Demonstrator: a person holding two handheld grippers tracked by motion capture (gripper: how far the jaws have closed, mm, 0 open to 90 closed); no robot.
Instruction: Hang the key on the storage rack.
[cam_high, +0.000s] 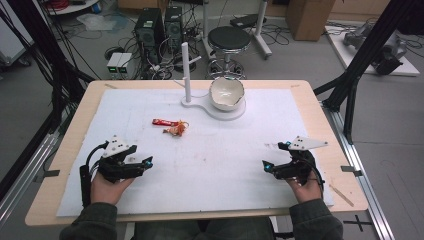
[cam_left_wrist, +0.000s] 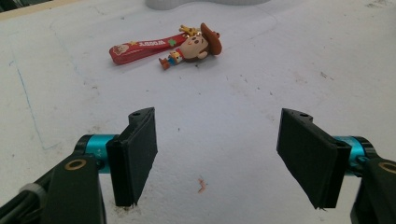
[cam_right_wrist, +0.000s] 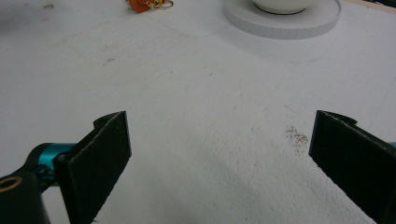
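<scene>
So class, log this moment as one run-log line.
left hand-held gripper: open, empty | right hand-held gripper: open, empty | cowboy keychain: flat on mat, untouched | bowl: on white stand

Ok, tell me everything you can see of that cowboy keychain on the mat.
The cowboy keychain is a small figure, plastic by the look of it, with a brown hat, a pale face and a yellow and blue outfit, joined by gold-coloured links to a red printed wrist strap. It lies flat on the white mat, strap stretched to the left, in front of the white stand. Nothing else touches it.
</scene>
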